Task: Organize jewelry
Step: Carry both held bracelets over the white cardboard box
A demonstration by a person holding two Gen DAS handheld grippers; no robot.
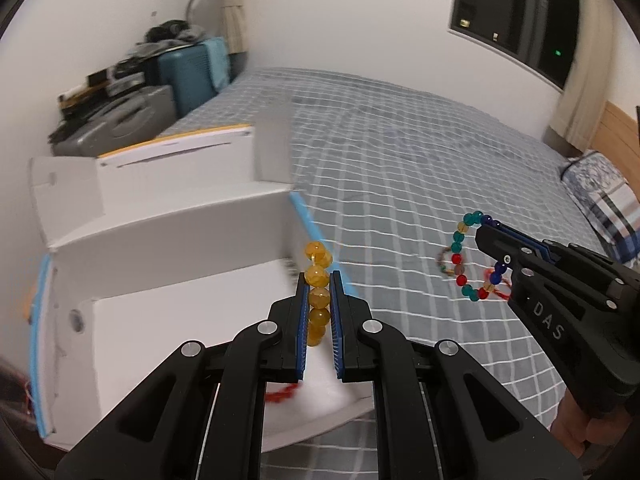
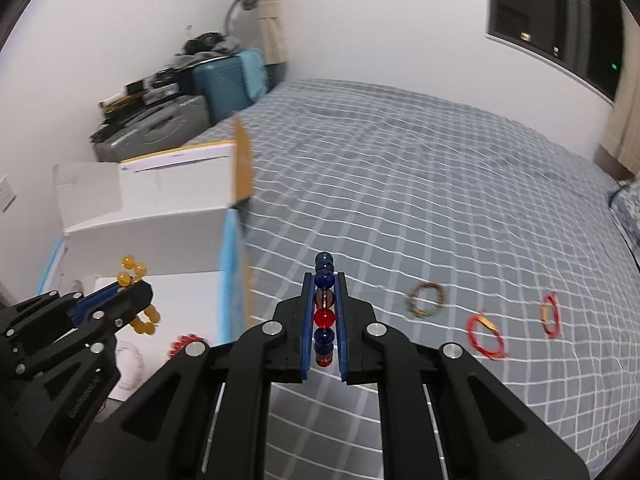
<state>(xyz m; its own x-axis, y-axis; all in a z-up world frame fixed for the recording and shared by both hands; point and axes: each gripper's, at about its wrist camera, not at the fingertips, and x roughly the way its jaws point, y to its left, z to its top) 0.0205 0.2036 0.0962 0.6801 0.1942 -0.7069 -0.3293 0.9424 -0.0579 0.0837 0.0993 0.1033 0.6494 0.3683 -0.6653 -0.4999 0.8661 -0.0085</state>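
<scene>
An amber bead bracelet hangs clamped in the left gripper above the open white cardboard box at the bed's edge, while the right gripper pinches a multicolored bead bracelet over the gray checked bedspread. Three more bracelets lie on the bedspread: a brownish beaded one and two red cord ones. Inside the box, a red bead bracelet shows only partly behind the gripper arms, alongside a faint pale ring, blurred.
</scene>
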